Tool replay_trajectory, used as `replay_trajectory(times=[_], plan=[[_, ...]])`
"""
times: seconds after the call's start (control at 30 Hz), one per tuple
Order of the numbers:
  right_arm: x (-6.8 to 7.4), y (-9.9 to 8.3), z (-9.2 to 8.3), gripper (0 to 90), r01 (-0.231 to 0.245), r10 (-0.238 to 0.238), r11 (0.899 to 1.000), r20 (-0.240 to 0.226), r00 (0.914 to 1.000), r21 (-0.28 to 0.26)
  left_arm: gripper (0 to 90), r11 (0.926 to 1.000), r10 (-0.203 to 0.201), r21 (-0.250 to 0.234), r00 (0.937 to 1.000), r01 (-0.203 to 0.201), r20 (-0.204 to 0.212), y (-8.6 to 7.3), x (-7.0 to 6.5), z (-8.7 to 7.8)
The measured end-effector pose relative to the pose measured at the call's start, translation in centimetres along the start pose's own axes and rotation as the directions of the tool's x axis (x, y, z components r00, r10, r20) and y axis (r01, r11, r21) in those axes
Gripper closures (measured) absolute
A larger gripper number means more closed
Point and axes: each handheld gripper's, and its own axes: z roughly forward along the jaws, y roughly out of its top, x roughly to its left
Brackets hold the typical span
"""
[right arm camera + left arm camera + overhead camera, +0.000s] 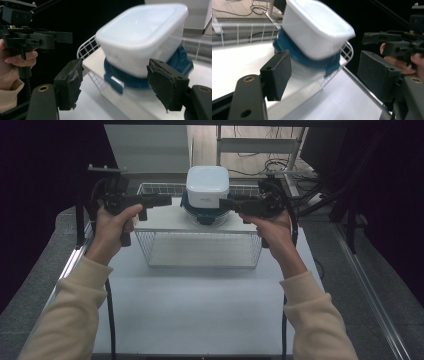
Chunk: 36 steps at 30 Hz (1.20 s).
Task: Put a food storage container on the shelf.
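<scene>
A white square tub (207,185) (317,27) (142,37) sits upside down on a clear container with a dark blue lid (206,218) (307,60) (125,80). Both stand on a white board (160,220) that lies across a wire basket (200,251). My left gripper (167,200) (327,72) is open, level with the stack and just to its left. At the stack's right side my right gripper (223,203) (117,85) is open too. Neither touches the tubs. Each gripper view also shows the other gripper, held in a hand.
The wire basket stands at the back of a white table (200,310). Behind it are a metal frame (260,145) and loose cables (275,166). Dark curtains close in both sides, and a metal rail (370,295) runs along the right.
</scene>
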Motion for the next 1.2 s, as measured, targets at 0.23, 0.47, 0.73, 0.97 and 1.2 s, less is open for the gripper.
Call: replay_trajectory(times=[0.23, 0.47, 0.73, 0.97, 1.2], plan=[[0.6, -3.8, -4.3, 28.3, 0.033, -0.033, 0.999, 0.001, 0.9994, -0.021, 26.6, 0.9993, 0.037, -0.01, 0.9992, -0.037, 0.016, -4.6, -1.5, -2.2], [0.7, -8.0, -7.6, 28.3, 0.065, -0.065, 0.997, 0.004, 0.9979, -0.043, 26.3, 0.9957, 0.091, 0.02, 0.9951, -0.091, -0.037, -9.6, -2.1, -3.2], [0.0, -12.7, -8.5, 28.3, 0.074, -0.074, 0.996, -0.003, 0.9973, -0.041, 26.2, 0.9936, 0.092, 0.074, 0.9914, -0.085, -0.093, -14.5, -1.3, -2.5], [-0.9, -17.4, -7.7, 27.7, 0.069, -0.069, 0.997, 0.021, 0.9974, 0.021, 25.2, 0.9898, 0.107, 0.109, 0.9832, -0.091, -0.148, -18.0, -0.9, -1.9], [-1.5, -21.2, -6.4, 22.3, 0.061, -0.067, 0.994, 0.069, 0.9953, 0.096, 20.6, 0.983, 0.099, 0.171, 0.9774, -0.067, -0.187, -21.2, -0.1, -1.2]])
